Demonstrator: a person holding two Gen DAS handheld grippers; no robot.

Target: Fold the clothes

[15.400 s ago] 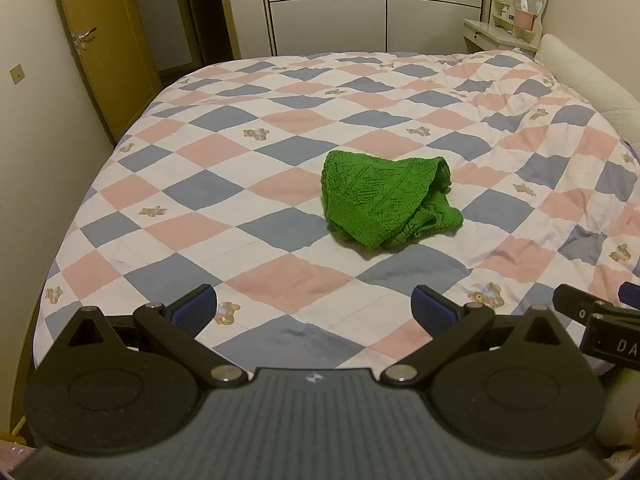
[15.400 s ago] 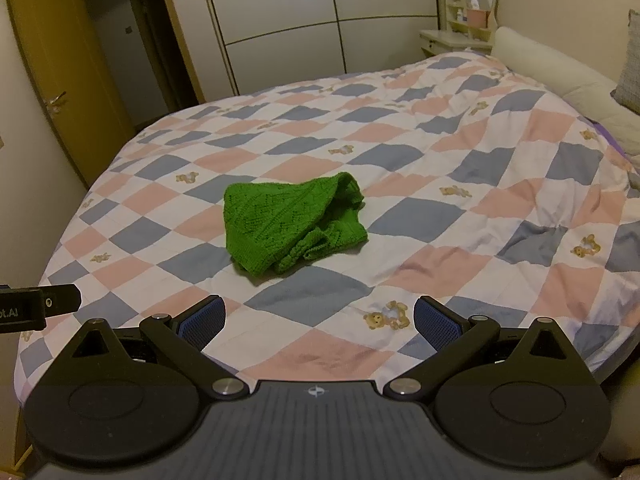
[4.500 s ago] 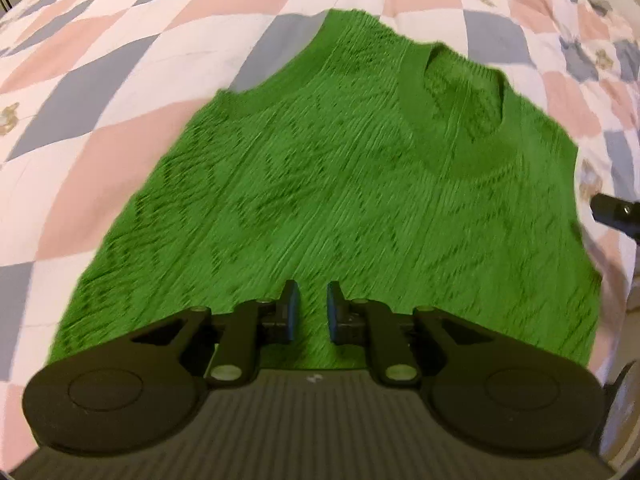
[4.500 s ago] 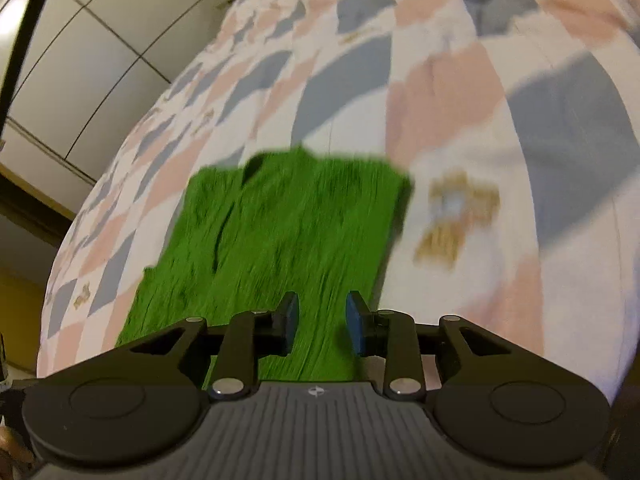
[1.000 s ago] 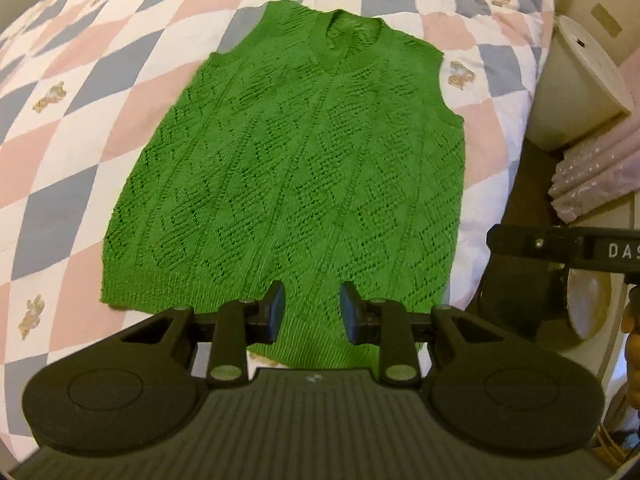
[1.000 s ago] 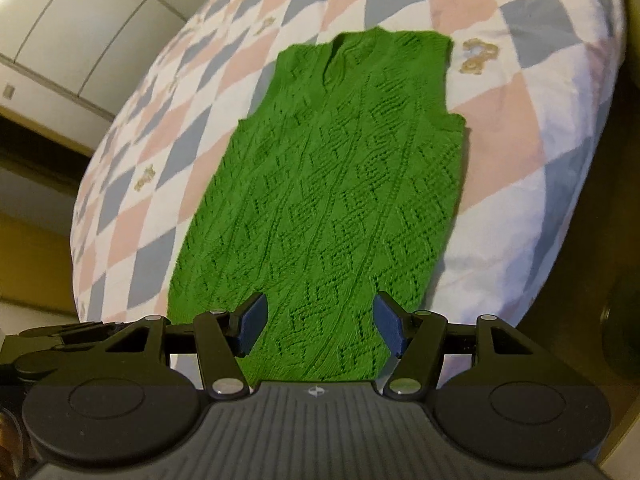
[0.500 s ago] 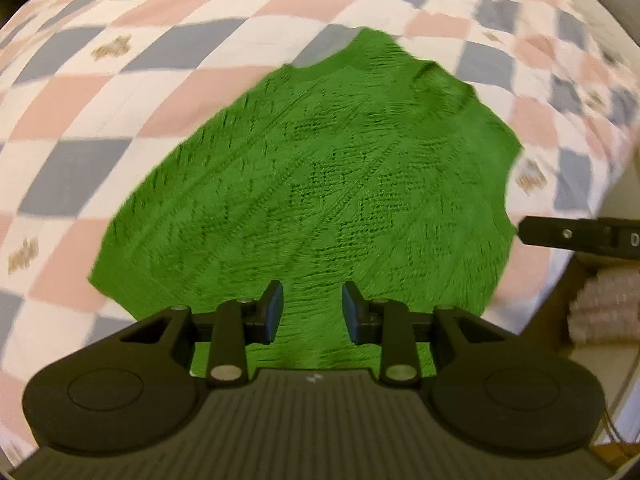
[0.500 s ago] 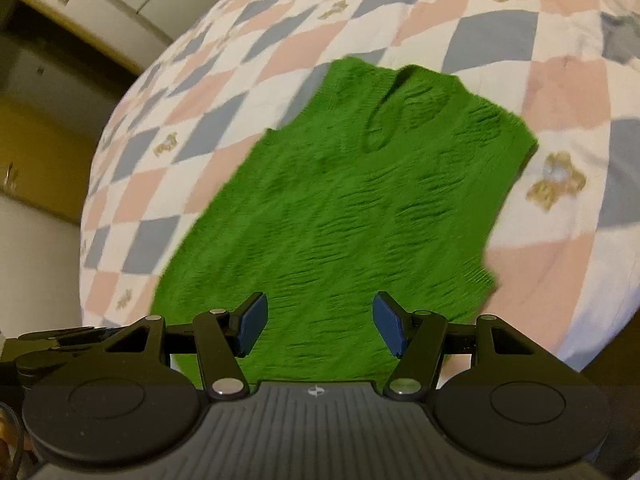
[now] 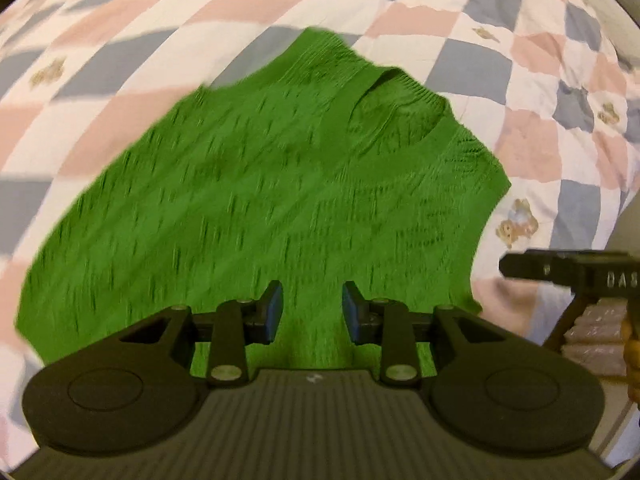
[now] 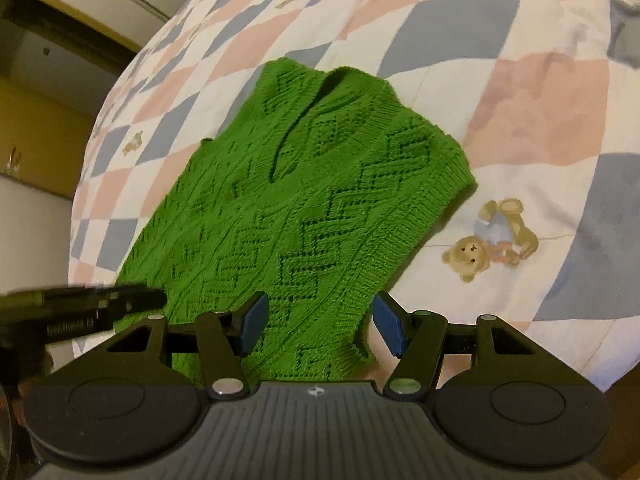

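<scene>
Green knitted vest spread flat on a checked quilt, neckline pointing away, hem nearest both grippers, its right side near the bed edge, left gripper and right gripper with fingers apart, holding nothing

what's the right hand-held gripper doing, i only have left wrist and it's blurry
Observer: The right hand-held gripper is open and empty, jaws astride the vest's side edge below the armhole.
Operator: is the vest flat on that side
Observer: Yes, that shoulder lies flat on the quilt, close to a bear print.
Operator: anything past the bed
Observer: A yellow door shows at far left.
</scene>
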